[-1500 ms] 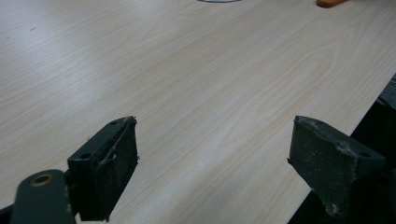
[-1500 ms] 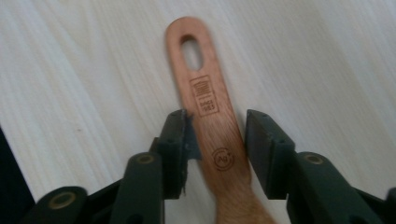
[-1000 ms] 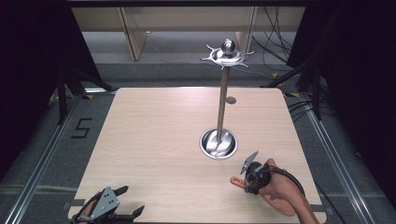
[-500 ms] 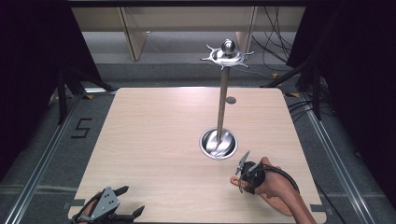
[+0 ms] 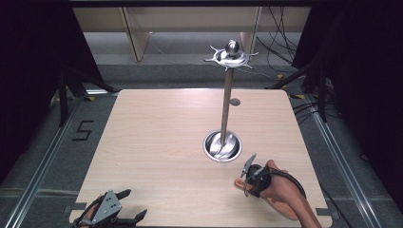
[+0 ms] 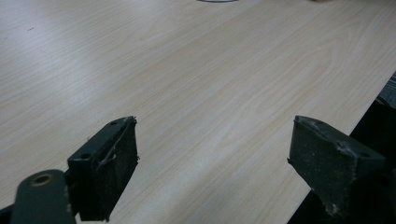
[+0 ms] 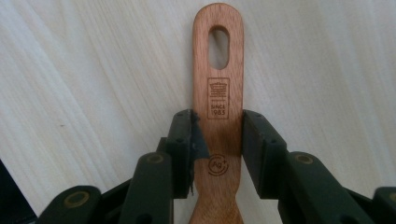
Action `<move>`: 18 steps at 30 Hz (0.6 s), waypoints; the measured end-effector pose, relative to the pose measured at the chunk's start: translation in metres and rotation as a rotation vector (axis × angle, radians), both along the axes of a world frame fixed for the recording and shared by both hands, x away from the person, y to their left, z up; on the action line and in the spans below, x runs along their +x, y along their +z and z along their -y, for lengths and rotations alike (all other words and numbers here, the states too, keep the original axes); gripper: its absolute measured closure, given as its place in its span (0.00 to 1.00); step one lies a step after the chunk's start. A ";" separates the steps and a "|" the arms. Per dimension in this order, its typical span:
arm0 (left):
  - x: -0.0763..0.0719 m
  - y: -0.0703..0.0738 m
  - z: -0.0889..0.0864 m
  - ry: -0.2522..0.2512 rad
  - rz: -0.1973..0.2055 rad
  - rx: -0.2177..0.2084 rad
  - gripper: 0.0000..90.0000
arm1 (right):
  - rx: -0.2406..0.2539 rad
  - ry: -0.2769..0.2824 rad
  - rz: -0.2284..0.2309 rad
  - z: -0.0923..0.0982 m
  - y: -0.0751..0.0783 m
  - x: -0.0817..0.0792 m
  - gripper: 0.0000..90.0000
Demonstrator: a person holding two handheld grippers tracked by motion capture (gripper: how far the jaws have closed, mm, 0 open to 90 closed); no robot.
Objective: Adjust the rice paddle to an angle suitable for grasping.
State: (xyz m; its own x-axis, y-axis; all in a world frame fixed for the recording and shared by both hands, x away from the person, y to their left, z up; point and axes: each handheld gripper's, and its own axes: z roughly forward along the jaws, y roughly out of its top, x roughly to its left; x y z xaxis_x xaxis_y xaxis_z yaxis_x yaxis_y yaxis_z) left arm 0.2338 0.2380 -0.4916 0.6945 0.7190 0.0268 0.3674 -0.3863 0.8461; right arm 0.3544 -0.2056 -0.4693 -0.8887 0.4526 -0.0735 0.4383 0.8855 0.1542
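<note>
Near the table's front edge, the right gripper (image 7: 218,135) clamps a wooden spatula handle (image 7: 218,88); the left gripper (image 6: 212,154) gapes wide.

A pale wood-grain tabletop (image 5: 157,142) sits on grey floor (image 5: 43,137) marked with a black "5" (image 5: 82,130); dark cables (image 5: 280,42) trail beyond its far edge

A: Count on the tabletop (image 5: 157,142)?
B: One metal stand (image 5: 225,107), single pole, round base. One wooden spatula (image 7: 218,107), one slot in its handle.
A: Grippers?
B: Two: left gripper (image 5: 124,207), right gripper (image 5: 246,176). Two black jaws each.
</note>
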 end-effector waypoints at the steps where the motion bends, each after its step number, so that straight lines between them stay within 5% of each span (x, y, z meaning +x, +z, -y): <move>1: 0.000 0.000 0.000 0.000 0.000 0.000 0.16 | 0.000 0.000 0.000 0.000 0.000 0.000 0.74; 11: 0.000 0.000 0.000 -0.003 0.007 0.003 0.16 | 0.224 -0.091 0.134 0.021 0.029 -0.011 0.74; 12: 0.000 0.000 0.000 -0.003 0.007 0.003 0.16 | 0.246 -0.056 0.161 0.024 0.032 -0.010 0.74; 15: -0.001 0.000 0.000 0.012 -0.015 -0.002 0.16 | 0.284 -0.106 0.170 0.028 0.039 -0.014 0.74; 18: -0.001 -0.001 0.001 0.015 -0.013 -0.017 0.16 | 0.371 -0.133 0.205 0.039 0.049 -0.017 0.74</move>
